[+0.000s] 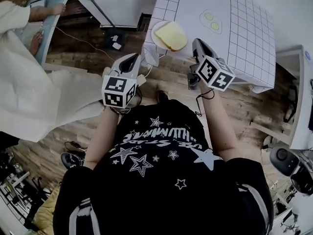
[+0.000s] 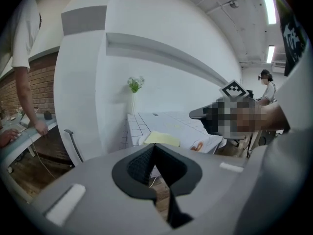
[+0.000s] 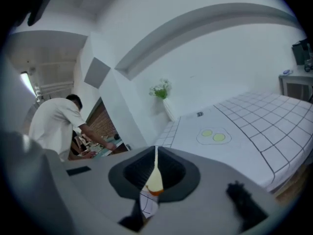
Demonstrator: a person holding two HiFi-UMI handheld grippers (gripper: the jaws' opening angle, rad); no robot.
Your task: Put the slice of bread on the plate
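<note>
A pale yellow slice of bread [image 1: 171, 35] lies on a white plate [image 1: 154, 35] at the near left corner of the table. In the left gripper view the bread [image 2: 161, 138] shows beyond the jaw tips. My left gripper [image 1: 133, 58] hangs off the table's edge, below and left of the plate, jaws shut and empty [image 2: 154, 147]. My right gripper [image 1: 199, 44] is just right of the plate, over the table's near edge. Its jaws [image 3: 156, 150] meet at the tips with nothing held. The bread [image 3: 155, 181] is visible past the slit lower between them.
The table wears a white checked cloth [image 1: 244, 33] with a fried-egg figure [image 1: 211, 22] near its middle. A vase of flowers [image 3: 164, 94] stands at the far corner. A person in white [image 1: 19, 82] works at a counter to the left. A chair [image 2: 73, 141] stands by the table.
</note>
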